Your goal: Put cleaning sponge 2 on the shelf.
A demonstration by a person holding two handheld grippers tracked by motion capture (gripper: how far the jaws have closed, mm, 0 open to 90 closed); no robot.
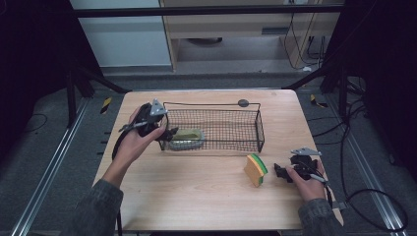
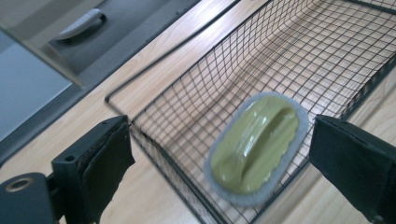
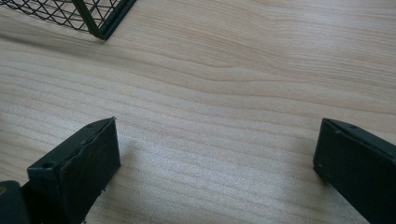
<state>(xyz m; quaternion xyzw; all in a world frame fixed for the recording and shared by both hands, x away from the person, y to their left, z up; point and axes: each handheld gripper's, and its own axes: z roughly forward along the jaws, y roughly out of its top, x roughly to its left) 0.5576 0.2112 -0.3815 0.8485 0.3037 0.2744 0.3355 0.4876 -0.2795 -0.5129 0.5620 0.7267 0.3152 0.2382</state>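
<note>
The green scrubber (image 2: 254, 149), glossy oval with a pale fuzzy rim, lies in the wire basket (image 1: 211, 129) at nine o'clock; left tongs (image 2: 219, 156) released, right tongs (image 3: 215, 161) released over bare woodgrain counter (image 3: 224, 84).

A light wooden desk (image 1: 196, 196) stood on grey carpeted floor (image 1: 44, 147). Beyond it was a pale wooden cabinet (image 1: 236, 22) beside a white panel (image 1: 123, 42), with black cables (image 1: 366, 196) trailing and dark curtains (image 1: 29, 49) at both sides.

Grey sleeves (image 1: 101, 206); black left gripper (image 1: 164, 133) and right gripper (image 1: 279, 172) with grey plates, square jaw pads, black cables.
</note>
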